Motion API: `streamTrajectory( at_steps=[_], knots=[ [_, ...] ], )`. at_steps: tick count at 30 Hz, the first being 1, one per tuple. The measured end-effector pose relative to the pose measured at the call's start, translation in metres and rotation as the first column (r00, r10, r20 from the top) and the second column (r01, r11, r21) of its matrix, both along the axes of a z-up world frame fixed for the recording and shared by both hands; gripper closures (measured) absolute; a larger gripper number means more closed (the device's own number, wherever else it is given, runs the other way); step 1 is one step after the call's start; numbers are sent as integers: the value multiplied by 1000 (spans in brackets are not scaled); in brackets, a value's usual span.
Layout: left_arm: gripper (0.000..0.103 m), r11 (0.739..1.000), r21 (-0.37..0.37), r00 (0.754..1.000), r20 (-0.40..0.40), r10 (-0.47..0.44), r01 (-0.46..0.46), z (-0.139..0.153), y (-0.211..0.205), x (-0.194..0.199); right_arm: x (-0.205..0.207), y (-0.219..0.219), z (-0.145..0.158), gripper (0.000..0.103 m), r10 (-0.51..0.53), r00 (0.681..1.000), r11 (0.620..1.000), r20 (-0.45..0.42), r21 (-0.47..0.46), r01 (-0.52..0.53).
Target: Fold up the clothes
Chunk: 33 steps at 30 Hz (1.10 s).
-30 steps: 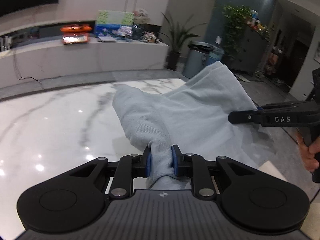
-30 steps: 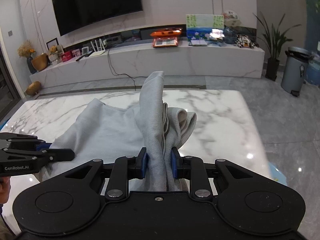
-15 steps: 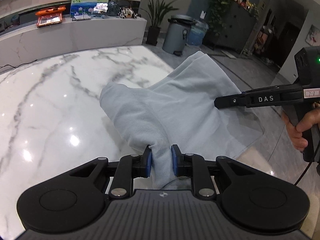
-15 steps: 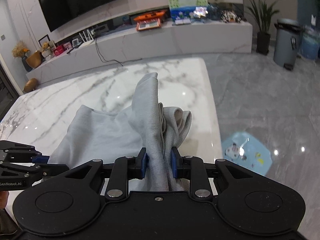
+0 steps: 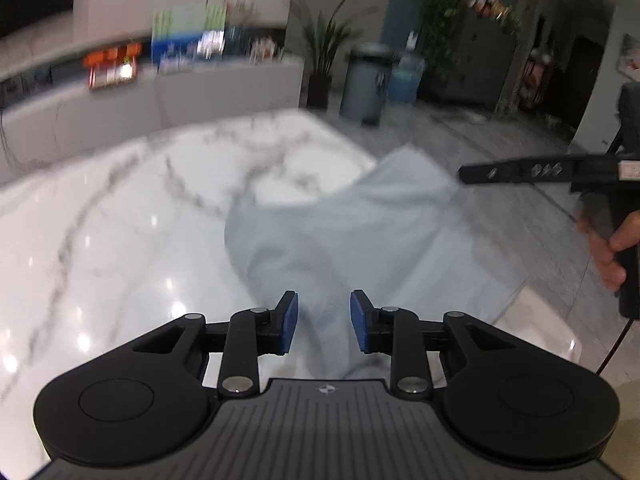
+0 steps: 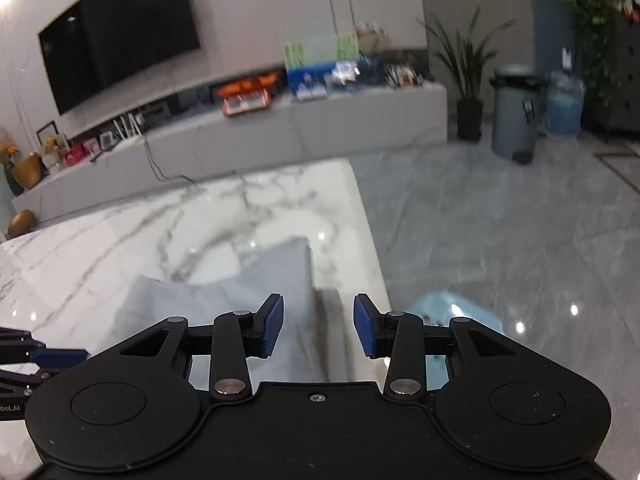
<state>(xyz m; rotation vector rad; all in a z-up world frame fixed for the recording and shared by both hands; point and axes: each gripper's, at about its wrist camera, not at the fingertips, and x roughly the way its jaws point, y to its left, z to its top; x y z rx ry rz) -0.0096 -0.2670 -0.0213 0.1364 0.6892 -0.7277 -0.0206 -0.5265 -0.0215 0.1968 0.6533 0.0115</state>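
My left gripper and right gripper just opened; pale grey garment lies loose between pads, overhanging white marble table edge on right gripper's side.

support: white marble table | on it: pale grey garment, near right edge

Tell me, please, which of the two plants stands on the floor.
The long-leaved plant left of the grey bin; the bushy plant trails over the cabinet.
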Motion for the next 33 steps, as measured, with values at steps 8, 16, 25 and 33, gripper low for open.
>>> streamTrajectory(
  at_steps=[8,16,25,33],
  knots=[
    [75,989,111,995,22,-97,94,-17,-24,-10,23,28,-28,64,25,999,998,-30,-52,-27],
    [75,982,154,994,19,-111,106,-39,-29,-18,23,17,-57,64,-3,1000,998,-31,-60,1],
    [63,990,113,997,-7,-80,81,-24,-15,-21,5,24,-34,55,-36,999,998,-37,-60,33],
    [30,995,98,1000,4,5,-5,-2,1,-41,-35,40,-9,43,-88,989,996,-118,-22,86]
  ],
)
